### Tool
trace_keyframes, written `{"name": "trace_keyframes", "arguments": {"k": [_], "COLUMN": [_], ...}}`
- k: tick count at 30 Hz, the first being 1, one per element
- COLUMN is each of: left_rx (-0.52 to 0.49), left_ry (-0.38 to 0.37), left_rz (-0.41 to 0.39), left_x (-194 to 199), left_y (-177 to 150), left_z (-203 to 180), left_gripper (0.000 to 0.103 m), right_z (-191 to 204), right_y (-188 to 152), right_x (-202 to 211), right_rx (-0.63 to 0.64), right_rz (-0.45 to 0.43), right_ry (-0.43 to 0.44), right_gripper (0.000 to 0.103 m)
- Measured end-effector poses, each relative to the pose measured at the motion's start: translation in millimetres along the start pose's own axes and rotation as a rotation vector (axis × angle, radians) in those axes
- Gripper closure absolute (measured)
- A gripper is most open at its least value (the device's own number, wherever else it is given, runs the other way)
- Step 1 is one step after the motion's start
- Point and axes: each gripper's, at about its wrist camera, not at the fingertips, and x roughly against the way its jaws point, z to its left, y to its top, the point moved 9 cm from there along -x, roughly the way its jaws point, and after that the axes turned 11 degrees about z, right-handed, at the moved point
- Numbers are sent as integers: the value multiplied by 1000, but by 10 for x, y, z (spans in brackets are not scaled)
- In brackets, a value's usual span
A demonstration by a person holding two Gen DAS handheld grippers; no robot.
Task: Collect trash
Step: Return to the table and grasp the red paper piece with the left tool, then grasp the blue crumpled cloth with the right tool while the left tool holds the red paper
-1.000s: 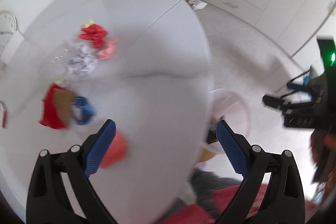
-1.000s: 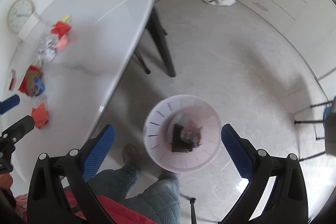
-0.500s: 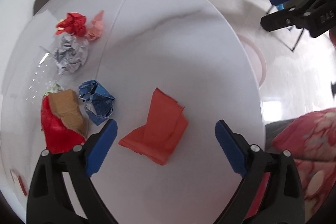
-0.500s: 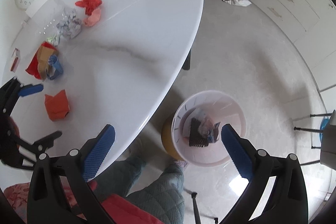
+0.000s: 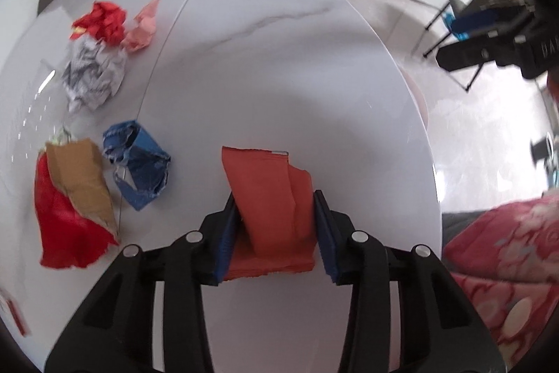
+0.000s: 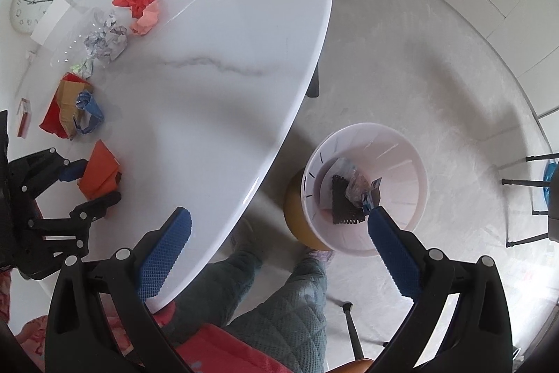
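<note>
We have the left gripper (image 5: 276, 226) clamped on the folded orange-red paper (image 5: 269, 198), both blue pads pressed against its sides while it rests on the white table (image 5: 279, 76). The right wrist view shows the same grip from the side: the orange-red paper (image 6: 99, 170) sits between the left gripper's fingers near the table's near edge.

Our right gripper (image 6: 276, 254) hangs with its fingers spread wide apart and holds nothing. It is off the table's edge, above the floor, and the white trash bin (image 6: 401, 163) stands on the floor just under its right finger, with dark and printed scraps already inside.

More trash lies on the table to the left of the held paper. Nearest is a crumpled blue wrapper (image 5: 138, 163), and just beside it a brown paper piece (image 5: 80, 177) lies over a red sheet (image 5: 59, 233). Farther back we see a grey-and-white crumpled ball (image 5: 94, 76), touching a red crumpled wad (image 5: 103, 21) and a pink scrap (image 5: 143, 28).

A round wall clock (image 6: 33, 2) leans at the table's far side
</note>
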Motion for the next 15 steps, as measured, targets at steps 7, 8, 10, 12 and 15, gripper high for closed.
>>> {"name": "trace_keyframes", "arguments": {"k": [7, 8, 10, 12, 15], "left_rx": [287, 337, 463, 583, 701], "left_ry": [-56, -47, -72, -64, -8], "left_rz": [-53, -59, -96, -130, -178], "left_x": [303, 352, 525, 699, 923], "left_y": [-91, -127, -219, -343, -523], "left_z": [183, 235, 327, 440, 577], "left_gripper": [64, 64, 64, 64, 64], "right_z": [157, 208, 324, 508, 901], "right_y": [77, 98, 144, 207, 310], "right_x": [94, 113, 150, 189, 205], "right_rx": [73, 92, 127, 184, 310], "right_rz": [-20, -23, -29, -42, -65], "right_ry": [36, 40, 52, 78, 105], "right_gripper": [3, 3, 3, 3, 3]}}
